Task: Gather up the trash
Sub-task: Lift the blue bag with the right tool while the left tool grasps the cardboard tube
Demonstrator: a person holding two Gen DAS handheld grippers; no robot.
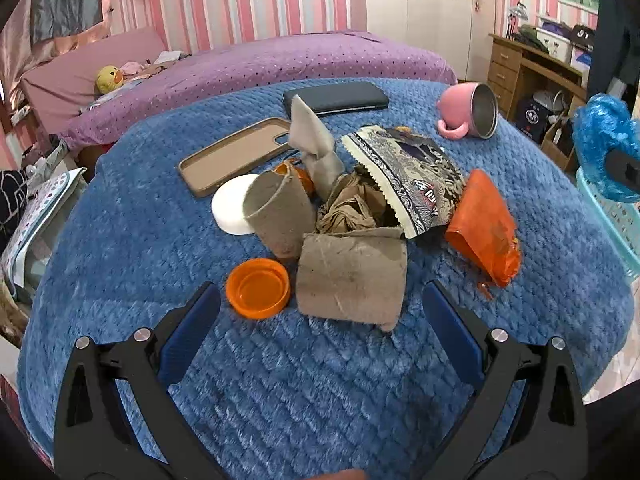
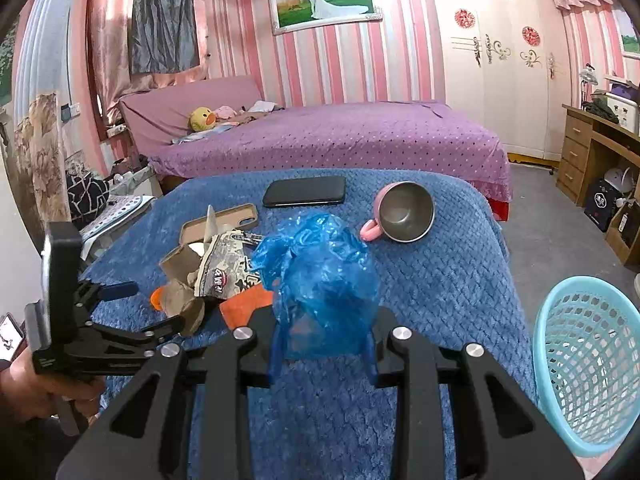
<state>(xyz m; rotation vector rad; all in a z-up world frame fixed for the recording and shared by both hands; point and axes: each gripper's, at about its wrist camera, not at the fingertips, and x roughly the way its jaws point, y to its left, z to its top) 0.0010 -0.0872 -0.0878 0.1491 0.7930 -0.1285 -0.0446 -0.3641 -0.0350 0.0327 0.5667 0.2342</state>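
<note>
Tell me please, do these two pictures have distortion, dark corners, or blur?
Left wrist view: strong fisheye bending, the blue blanket bulges round; corners black; trash sharp. Right wrist view: same bending, striped walls curve; corners black; the blue plastic bag in the right gripper is slightly soft.

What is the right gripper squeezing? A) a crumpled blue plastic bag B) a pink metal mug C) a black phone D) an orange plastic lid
A: the right gripper has its pads closed on the crumpled blue plastic bag, while the pink metal mug lies tipped over on the blue blanket.
</note>
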